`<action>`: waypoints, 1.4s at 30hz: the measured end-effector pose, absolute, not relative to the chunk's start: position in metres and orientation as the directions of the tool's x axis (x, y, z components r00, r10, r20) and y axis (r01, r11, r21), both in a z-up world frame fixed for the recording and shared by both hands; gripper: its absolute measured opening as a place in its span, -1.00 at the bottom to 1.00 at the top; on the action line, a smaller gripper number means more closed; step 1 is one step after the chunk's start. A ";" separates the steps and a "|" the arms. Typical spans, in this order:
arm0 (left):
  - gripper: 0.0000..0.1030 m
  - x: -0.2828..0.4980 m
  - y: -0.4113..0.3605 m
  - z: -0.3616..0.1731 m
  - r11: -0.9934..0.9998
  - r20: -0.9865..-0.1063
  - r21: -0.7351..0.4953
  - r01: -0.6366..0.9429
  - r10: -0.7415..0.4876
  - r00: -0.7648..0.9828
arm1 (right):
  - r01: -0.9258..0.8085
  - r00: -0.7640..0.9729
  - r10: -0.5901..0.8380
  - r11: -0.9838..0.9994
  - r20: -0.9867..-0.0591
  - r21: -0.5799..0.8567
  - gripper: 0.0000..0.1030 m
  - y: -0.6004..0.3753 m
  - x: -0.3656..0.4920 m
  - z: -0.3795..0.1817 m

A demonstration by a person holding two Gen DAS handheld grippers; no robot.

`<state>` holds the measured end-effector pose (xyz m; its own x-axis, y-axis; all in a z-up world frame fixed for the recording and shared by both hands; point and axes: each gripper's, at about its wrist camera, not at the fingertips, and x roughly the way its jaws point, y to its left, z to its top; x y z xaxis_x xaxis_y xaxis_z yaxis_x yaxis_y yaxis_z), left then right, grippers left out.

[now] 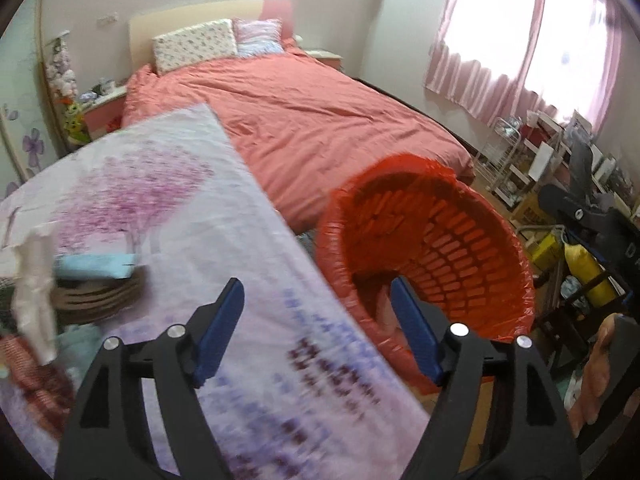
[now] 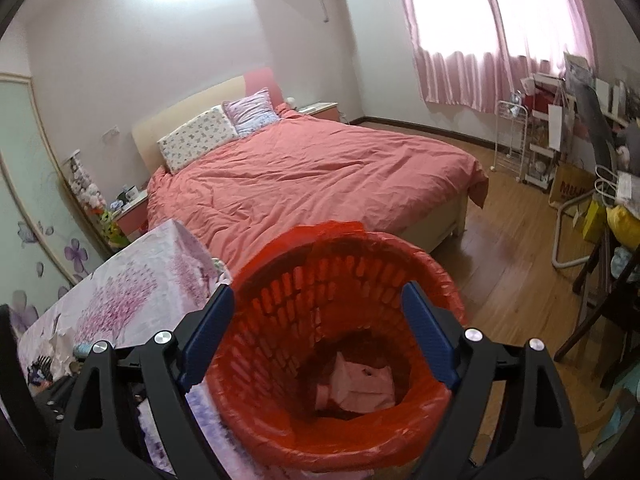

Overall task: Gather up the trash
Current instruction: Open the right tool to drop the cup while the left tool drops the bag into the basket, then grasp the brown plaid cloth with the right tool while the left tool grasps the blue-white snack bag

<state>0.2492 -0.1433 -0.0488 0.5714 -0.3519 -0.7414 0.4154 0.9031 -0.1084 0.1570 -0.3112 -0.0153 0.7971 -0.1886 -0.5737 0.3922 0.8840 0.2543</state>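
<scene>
Table [image 1: 168, 184] at left, white crumpled paper [image 1: 34, 280] on its edge | left tool [image 1: 316, 320] jaws wide apart, nothing between | red bin [image 2: 340, 360] beside table, pink trash [image 2: 356, 388] at its bottom | right tool [image 2: 320, 340] spread wide over bin, gripping nothing | bed [image 2: 312, 176] beyond.

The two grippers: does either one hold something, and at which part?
Nothing is held. The left gripper and the right gripper both stand open and empty.

Coral-covered bed [image 2: 312, 176], pink curtains [image 2: 472, 40]
</scene>
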 end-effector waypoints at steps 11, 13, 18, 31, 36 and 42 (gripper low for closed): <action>0.64 0.213 -0.032 -0.005 0.966 -0.648 -0.052 0.254 -0.226 0.728 | 0.208 0.826 -0.052 0.954 -0.562 0.217 0.64 -0.223 0.163 -0.002; 0.64 0.208 -0.007 -0.003 0.976 -0.636 -0.044 0.213 -0.192 0.747 | 0.156 0.827 -0.012 0.966 -0.562 0.208 0.63 -0.201 0.166 -0.003; 0.64 0.202 0.058 -0.004 0.996 -0.622 -0.039 0.076 -0.083 0.779 | 0.031 0.817 0.084 0.982 -0.571 0.188 0.55 -0.150 0.172 -0.007; 0.64 0.184 0.166 -0.038 0.986 -0.675 -0.051 -0.157 0.081 0.733 | -0.259 0.699 0.312 0.949 -0.643 0.179 0.11 -0.046 0.186 -0.043; 0.61 0.178 0.176 -0.044 0.983 -0.684 -0.058 -0.173 0.087 0.725 | -0.278 0.669 0.304 0.949 -0.678 0.151 -0.13 -0.031 0.191 -0.056; 0.55 0.184 0.181 -0.049 0.982 -0.693 -0.086 -0.168 0.062 0.718 | -0.302 0.649 0.351 0.933 -0.675 0.195 -0.63 -0.032 0.185 -0.057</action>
